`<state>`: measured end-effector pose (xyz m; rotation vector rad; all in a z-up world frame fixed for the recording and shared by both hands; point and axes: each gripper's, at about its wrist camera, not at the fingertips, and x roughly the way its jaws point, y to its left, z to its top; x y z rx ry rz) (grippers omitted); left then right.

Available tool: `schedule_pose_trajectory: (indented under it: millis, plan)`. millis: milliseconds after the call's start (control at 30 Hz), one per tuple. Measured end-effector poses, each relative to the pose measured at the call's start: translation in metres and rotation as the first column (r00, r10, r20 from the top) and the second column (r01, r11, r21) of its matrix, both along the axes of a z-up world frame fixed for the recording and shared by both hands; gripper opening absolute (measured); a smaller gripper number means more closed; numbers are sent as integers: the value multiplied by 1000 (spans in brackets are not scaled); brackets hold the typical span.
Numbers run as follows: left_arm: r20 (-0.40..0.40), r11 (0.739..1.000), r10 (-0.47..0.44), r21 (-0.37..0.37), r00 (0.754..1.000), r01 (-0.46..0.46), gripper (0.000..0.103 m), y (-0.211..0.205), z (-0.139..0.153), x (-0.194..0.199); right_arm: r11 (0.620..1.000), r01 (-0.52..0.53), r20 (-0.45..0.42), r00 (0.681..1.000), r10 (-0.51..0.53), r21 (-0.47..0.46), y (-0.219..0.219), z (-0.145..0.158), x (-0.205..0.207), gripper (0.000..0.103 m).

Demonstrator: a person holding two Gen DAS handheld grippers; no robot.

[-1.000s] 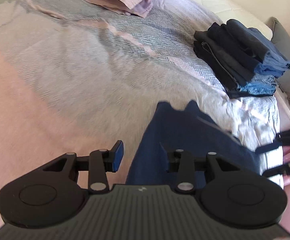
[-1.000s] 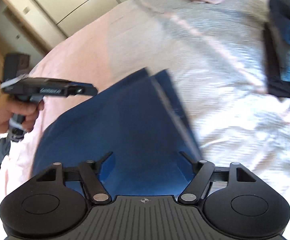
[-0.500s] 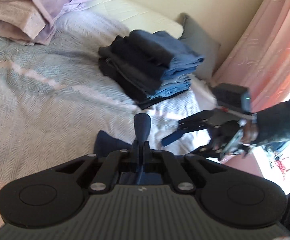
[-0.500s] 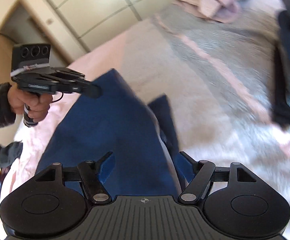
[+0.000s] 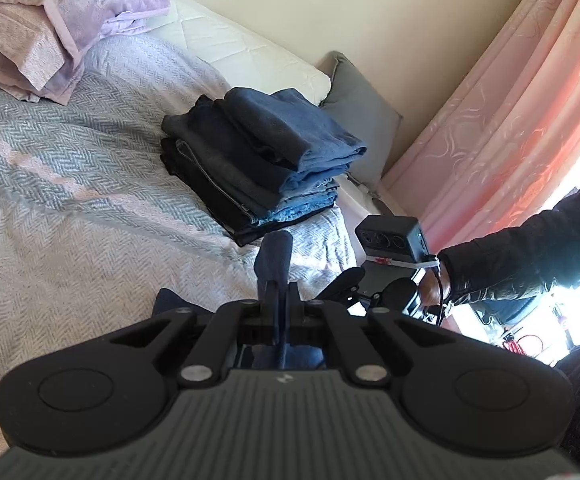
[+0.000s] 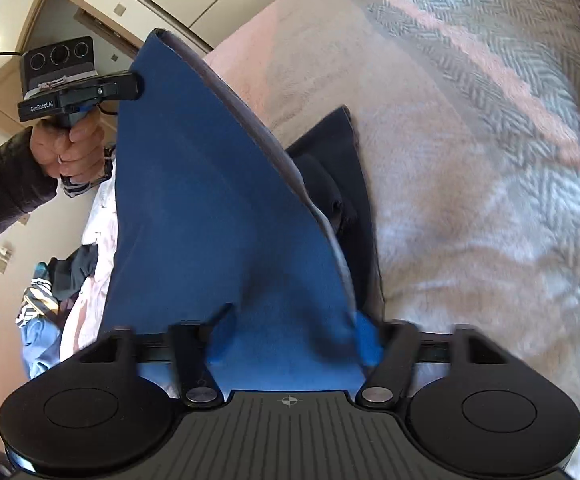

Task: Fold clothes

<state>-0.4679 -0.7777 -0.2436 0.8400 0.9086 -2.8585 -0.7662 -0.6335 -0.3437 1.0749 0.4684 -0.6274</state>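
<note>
Pinching blue garment [image 6: 210, 216], left tongs [image 6: 130, 86] raised

1. The left wrist camera sits above the bed [image 5: 70, 208], facing right toward the curtain [image 5: 501, 128] and far pillows, the right gripper [image 5: 353, 280] close ahead.
2. The right wrist camera faces left across the bed [image 6: 469, 200] toward the door, blue cloth [image 6: 210, 220] very near.
3. Both views share the herringbone bedspread, and each shows the opposite gripper, the left gripper [image 6: 134, 86].

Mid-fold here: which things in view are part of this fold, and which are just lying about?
In the job:
blue garment
left gripper, shut on its corner
right gripper, open around its edge

Lying about:
stack of folded jeans
pink towels
grey cushion
clothes heap
</note>
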Motion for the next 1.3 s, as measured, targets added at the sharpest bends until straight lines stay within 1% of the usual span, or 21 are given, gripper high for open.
schedule_pose_trajectory:
  millis: [33, 67, 100, 233, 333, 367, 500, 567, 600, 633, 667, 767, 867, 933, 967, 1000, 1067, 1133, 1200, 1233, 1300]
  plan:
    - [22, 1000, 13, -13, 1000, -13, 0, -1, -5, -4, 1000, 7, 1, 1000, -7, 13, 3, 2, -3, 35]
    - [44, 999, 26, -26, 999, -25, 0, -2, -9, -7, 999, 10, 11, 1000, -10, 31, 5, 2, -7, 17]
    - [66, 999, 39, -40, 997, -37, 0, -3, -14, -11, 999, 12, 16, 1000, -13, 38, 8, 3, -9, 7]
    - [152, 992, 96, -97, 984, -81, 0, -7, -33, -25, 999, 5, -56, 998, -3, 40, 16, 20, -11, 3]
    - [213, 984, 137, -140, 967, -109, 0, -10, -48, -36, 999, 15, -79, 997, -11, 46, 23, 18, -12, 3]
    - [237, 984, 136, -142, 962, -105, 0, -9, -60, -41, 998, 25, -84, 996, -20, 54, 24, 13, -12, 3]
    - [325, 985, 134, -149, 936, -89, 1, -8, -105, -59, 995, 72, -80, 995, -66, 72, 30, 3, -16, 3]
    - [314, 985, 155, -126, 937, -120, 4, -11, -105, -54, 994, 93, -84, 993, -87, 66, 33, 3, -17, 3]
    - [308, 983, 170, -120, 936, -139, 6, -13, -101, -49, 993, 103, -85, 992, -98, 62, 34, 4, -17, 3]
    - [305, 979, 189, -127, 934, -157, 14, -16, -94, -42, 992, 113, -92, 990, -107, 56, 35, 7, -17, 3]
    - [302, 976, 207, -134, 931, -174, 18, -18, -87, -34, 991, 122, -99, 988, -117, 50, 36, 10, -17, 3]
    - [295, 960, 260, -184, 919, -212, 18, -23, -54, 1, 990, 137, -151, 980, -133, 19, 39, 24, -12, 3]
    - [298, 933, 338, -232, 893, -276, 18, -17, -26, 47, 990, 135, -246, 959, -141, -43, 43, 44, 4, 5]
    - [306, 914, 386, -250, 870, -318, 18, -5, -13, 78, 982, 147, -316, 932, -178, -120, 49, 59, 17, 13]
    - [309, 910, 401, -245, 862, -335, 18, 5, -9, 92, 972, 161, -347, 913, -212, -169, 54, 67, 23, 22]
    - [313, 906, 413, -237, 855, -351, 18, 15, -6, 107, 963, 183, -338, 909, -243, -200, 58, 72, 28, 33]
    - [327, 909, 413, -198, 850, -366, 18, 40, -5, 129, 939, 227, -312, 901, -303, -258, 67, 82, 37, 44]
    - [351, 914, 405, -154, 844, -375, 18, 62, -12, 147, 934, 237, -247, 920, -304, -267, 72, 85, 55, 44]
    - [391, 920, 390, -125, 834, -372, 17, 78, -29, 156, 946, 191, -186, 952, -244, -261, 69, 84, 84, 44]
    - [415, 923, 382, -122, 826, -365, 17, 84, -41, 158, 953, 154, -175, 963, -204, -262, 67, 81, 100, 44]
    - [453, 928, 371, -160, 811, -336, 17, 89, -65, 156, 960, 88, -163, 978, -134, -264, 62, 71, 129, 44]
